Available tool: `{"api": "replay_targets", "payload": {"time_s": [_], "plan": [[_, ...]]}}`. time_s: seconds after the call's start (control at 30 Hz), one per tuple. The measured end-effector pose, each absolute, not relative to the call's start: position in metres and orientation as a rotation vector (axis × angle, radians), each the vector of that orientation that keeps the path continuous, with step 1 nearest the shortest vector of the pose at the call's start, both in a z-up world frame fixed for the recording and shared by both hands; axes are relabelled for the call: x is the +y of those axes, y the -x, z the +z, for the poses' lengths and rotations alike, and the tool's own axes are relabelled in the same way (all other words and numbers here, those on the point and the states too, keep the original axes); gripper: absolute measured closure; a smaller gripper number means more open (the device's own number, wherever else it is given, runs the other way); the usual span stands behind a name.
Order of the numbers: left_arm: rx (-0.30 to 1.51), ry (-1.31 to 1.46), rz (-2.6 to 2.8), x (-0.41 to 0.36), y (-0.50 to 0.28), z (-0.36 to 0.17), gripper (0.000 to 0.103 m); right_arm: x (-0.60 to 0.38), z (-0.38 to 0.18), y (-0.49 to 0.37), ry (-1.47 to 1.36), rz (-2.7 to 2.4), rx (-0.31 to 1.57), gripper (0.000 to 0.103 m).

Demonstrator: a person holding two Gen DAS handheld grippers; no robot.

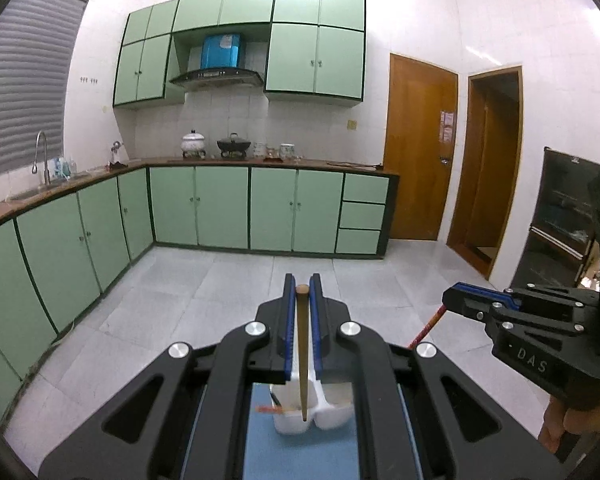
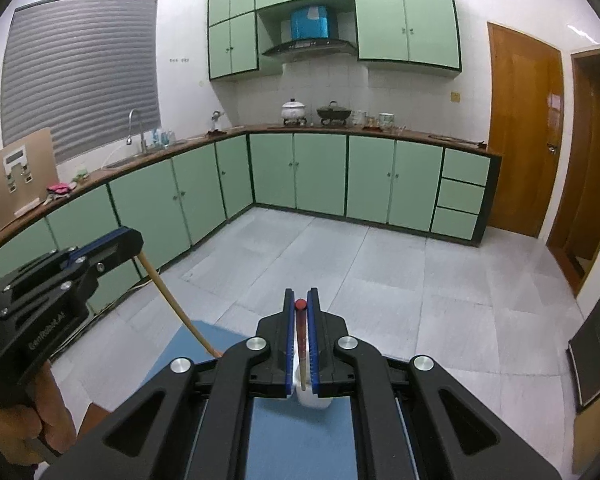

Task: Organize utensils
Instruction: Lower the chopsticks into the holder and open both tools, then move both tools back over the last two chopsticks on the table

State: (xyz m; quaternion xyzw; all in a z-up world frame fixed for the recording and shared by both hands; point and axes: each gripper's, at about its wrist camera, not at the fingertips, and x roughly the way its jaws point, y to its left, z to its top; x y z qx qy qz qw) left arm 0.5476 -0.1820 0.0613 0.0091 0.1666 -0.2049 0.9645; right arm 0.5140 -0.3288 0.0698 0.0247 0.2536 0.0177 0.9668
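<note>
My left gripper (image 1: 302, 286) is shut on a brown wooden chopstick (image 1: 302, 344) that hangs point down, its tip over a white utensil holder (image 1: 312, 412) on a blue mat (image 1: 300, 456). My right gripper (image 2: 301, 300) is shut on a red-topped chopstick (image 2: 301, 344) that points down toward the same white holder (image 2: 314, 398). In the left wrist view the right gripper (image 1: 450, 300) shows at the right with the red chopstick (image 1: 426, 326). In the right wrist view the left gripper (image 2: 134, 246) shows at the left with the wooden chopstick (image 2: 176, 306).
An orange-handled item (image 1: 270, 409) lies in the white holder. Green kitchen cabinets (image 1: 220, 208) and a counter with pots (image 1: 234, 146) stand far across a tiled floor. A brown door (image 1: 420, 156) is at the right, a dark rack (image 1: 560, 220) beside it.
</note>
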Motion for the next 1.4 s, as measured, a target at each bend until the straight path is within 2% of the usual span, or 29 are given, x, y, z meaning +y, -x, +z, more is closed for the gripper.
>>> {"api": "replay_targets", "payload": {"time_s": [0.13,0.43,0.57,0.63,0.7,0.93,0.97,1.0,1.03,1.3,1.4], "plan": [[0.334,-0.031,-0.398,-0.201,-0.579,0.046,0.097,-0.339,0.049,-0.545,-0.054,0.019,0.529,0.097],[0.450,-0.060,-0.391,-0.211,-0.620,-0.032,0.097,-0.347,-0.029,-0.586,-0.073,0.034,0.653,0.097],[0.475,-0.068,-0.387,-0.201,-0.617,-0.042,0.095,-0.347,-0.033,-0.577,-0.069,0.032,0.647,0.093],[0.466,-0.073,-0.392,-0.194,-0.608,-0.037,0.093,-0.347,-0.029,-0.567,-0.072,0.030,0.632,0.091],[0.446,-0.077,-0.393,-0.185,-0.597,-0.028,0.084,-0.347,-0.024,-0.554,-0.073,0.033,0.617,0.086],[0.394,-0.124,-0.400,-0.155,-0.533,-0.009,0.076,-0.337,-0.017,-0.473,-0.071,0.072,0.536,0.085],[0.395,-0.120,-0.403,-0.150,-0.522,-0.010,0.070,-0.334,-0.022,-0.458,-0.072,0.078,0.528,0.082],[0.404,-0.120,-0.402,-0.141,-0.507,-0.015,0.064,-0.330,-0.031,-0.436,-0.075,0.086,0.523,0.081],[0.407,-0.120,-0.397,-0.135,-0.496,-0.019,0.062,-0.326,-0.041,-0.420,-0.078,0.093,0.523,0.081],[0.449,-0.046,-0.362,-0.067,-0.383,-0.089,0.061,-0.267,-0.178,-0.280,-0.110,0.126,0.628,0.080],[0.476,-0.003,-0.328,-0.045,-0.352,-0.112,0.054,-0.239,-0.231,-0.244,-0.115,0.144,0.709,0.080]]}}
